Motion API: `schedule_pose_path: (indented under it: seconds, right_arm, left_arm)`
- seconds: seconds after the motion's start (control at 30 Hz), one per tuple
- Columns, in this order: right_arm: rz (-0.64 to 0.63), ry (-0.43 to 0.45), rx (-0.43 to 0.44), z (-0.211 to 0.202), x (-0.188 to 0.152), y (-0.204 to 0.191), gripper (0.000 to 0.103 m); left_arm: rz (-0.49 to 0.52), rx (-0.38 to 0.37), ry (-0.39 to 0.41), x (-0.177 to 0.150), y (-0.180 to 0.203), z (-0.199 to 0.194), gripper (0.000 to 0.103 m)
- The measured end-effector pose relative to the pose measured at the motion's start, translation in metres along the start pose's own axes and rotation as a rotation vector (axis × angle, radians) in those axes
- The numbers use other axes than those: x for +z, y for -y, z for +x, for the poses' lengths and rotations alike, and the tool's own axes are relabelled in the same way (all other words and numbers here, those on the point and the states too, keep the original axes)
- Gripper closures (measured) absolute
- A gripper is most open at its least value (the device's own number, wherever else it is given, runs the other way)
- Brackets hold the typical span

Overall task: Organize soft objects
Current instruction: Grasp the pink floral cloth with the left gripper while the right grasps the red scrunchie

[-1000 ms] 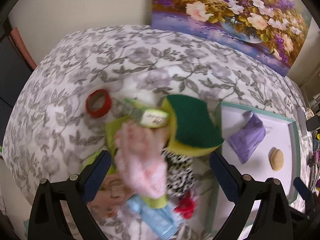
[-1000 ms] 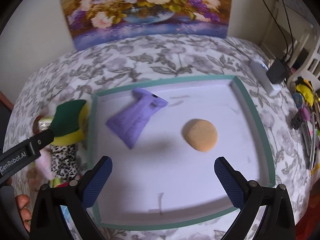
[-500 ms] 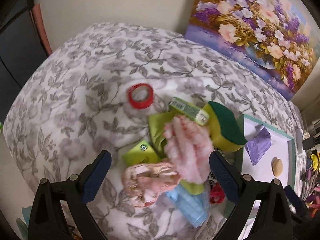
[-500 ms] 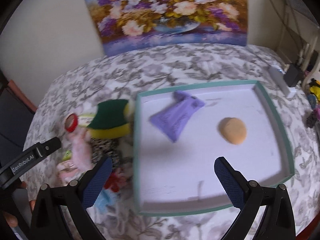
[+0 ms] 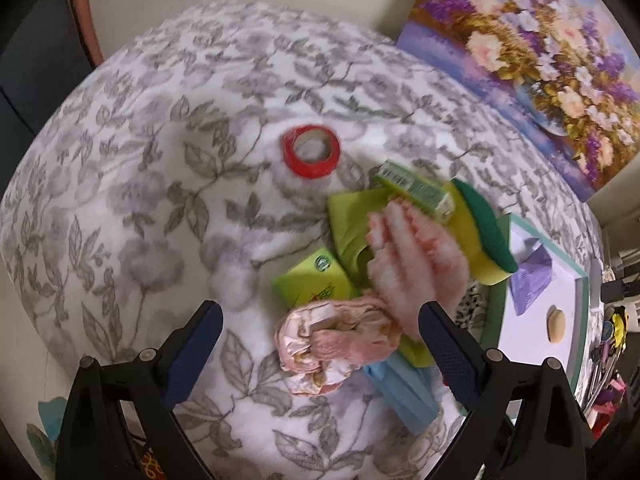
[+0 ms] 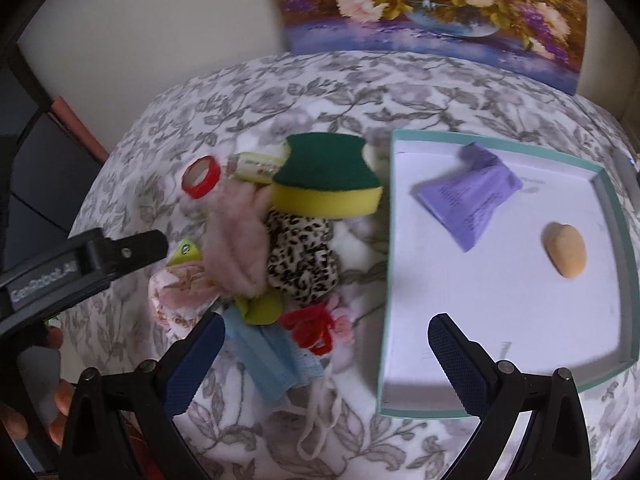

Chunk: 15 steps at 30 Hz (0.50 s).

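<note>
**A:** Where do the soft things lie?

**B:** Most sit in a heap on the grey-leaf patterned tablecloth (image 5: 152,184), left of the shallow white tray with a teal rim (image 6: 600,380). A yellow sponge with a dark green scouring top (image 6: 326,178) is at the far side, touching a fuzzy pink sock (image 6: 236,240) and a leopard-print cloth (image 6: 302,258). Nearer lie a crumpled pink floral cloth (image 5: 336,338), a pale blue face mask (image 6: 272,354) and a red scrunchie (image 6: 310,326).

**A:** And in the tray?

**B:** A lilac fabric pouch (image 6: 470,198) and a round tan makeup puff (image 6: 565,255), well apart.

**A:** The tongs?

**B:** The left gripper (image 5: 320,354) hangs over the heap, jaws spread wide, the pink floral cloth between them but untouched. The right gripper (image 6: 326,364) is also spread wide and empty, straddling the tray's near left edge.

**A:** Anything else?

**B:** A red tape roll (image 5: 311,151) beside the heap, a green lime-coloured packet (image 5: 314,282) partly under it, and a flower painting (image 6: 436,8) against the wall.
</note>
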State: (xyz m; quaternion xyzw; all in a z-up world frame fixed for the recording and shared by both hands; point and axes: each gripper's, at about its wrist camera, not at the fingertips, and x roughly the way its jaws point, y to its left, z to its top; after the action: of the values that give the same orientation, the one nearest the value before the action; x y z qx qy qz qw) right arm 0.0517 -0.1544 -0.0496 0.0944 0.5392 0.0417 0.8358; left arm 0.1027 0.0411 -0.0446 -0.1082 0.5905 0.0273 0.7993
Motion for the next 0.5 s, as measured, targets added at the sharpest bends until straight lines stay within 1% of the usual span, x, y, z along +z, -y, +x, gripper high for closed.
schedule_pose_path:
  seconds: [0.07,0.1,0.13,0.17,0.23,0.27,0.3,0.33,0.37,0.4,0.43,0.47,0.5]
  right_arm:
    - [0.004,0.003,0.016,0.0,0.0,0.0,0.006]
    - [0.007,0.003,0.021,0.001,0.0,-0.001,0.013]
    - [0.01,0.003,0.028,0.001,0.0,-0.001,0.017]
    - [0.011,0.002,0.032,0.002,0.0,-0.002,0.024]
    - [0.006,-0.012,0.042,0.006,0.0,-0.003,0.029]
    - [0.002,-0.022,0.044,0.009,-0.001,-0.004,0.034]
    - [-0.003,-0.032,0.046,0.011,-0.002,-0.006,0.037]
    - [-0.01,-0.043,0.046,0.014,-0.002,-0.007,0.044]
    - [-0.017,-0.051,0.044,0.017,-0.003,-0.008,0.05]
    - [-0.023,-0.06,0.038,0.02,-0.004,-0.01,0.053]
    - [-0.026,-0.066,0.033,0.022,-0.005,-0.01,0.054]
    - [-0.028,-0.073,0.028,0.024,-0.005,-0.01,0.058]
    - [-0.028,-0.077,0.024,0.026,-0.006,-0.01,0.064]
  left_arm:
    - [-0.02,-0.012,-0.037,-0.002,-0.003,0.01,0.005]
    - [-0.033,-0.021,-0.055,-0.003,-0.005,0.014,0.005]
    - [-0.047,-0.031,-0.074,-0.004,-0.007,0.018,0.005]
    - [-0.059,-0.04,-0.091,-0.005,-0.009,0.022,0.005]
    - [-0.08,-0.051,-0.109,-0.007,-0.011,0.026,0.005]
    - [-0.089,-0.054,-0.113,-0.008,-0.012,0.028,0.005]
    - [-0.092,-0.054,-0.117,-0.009,-0.013,0.029,0.006]
    - [-0.092,-0.053,-0.121,-0.01,-0.013,0.03,0.009]
    - [-0.09,-0.057,-0.132,-0.011,-0.012,0.032,0.016]
    - [-0.091,-0.066,-0.142,-0.012,-0.012,0.034,0.024]
    - [-0.099,-0.083,-0.159,-0.013,-0.012,0.037,0.027]
    - [-0.105,-0.095,-0.171,-0.013,-0.014,0.039,0.033]
    - [-0.111,-0.107,-0.179,-0.014,-0.014,0.041,0.036]
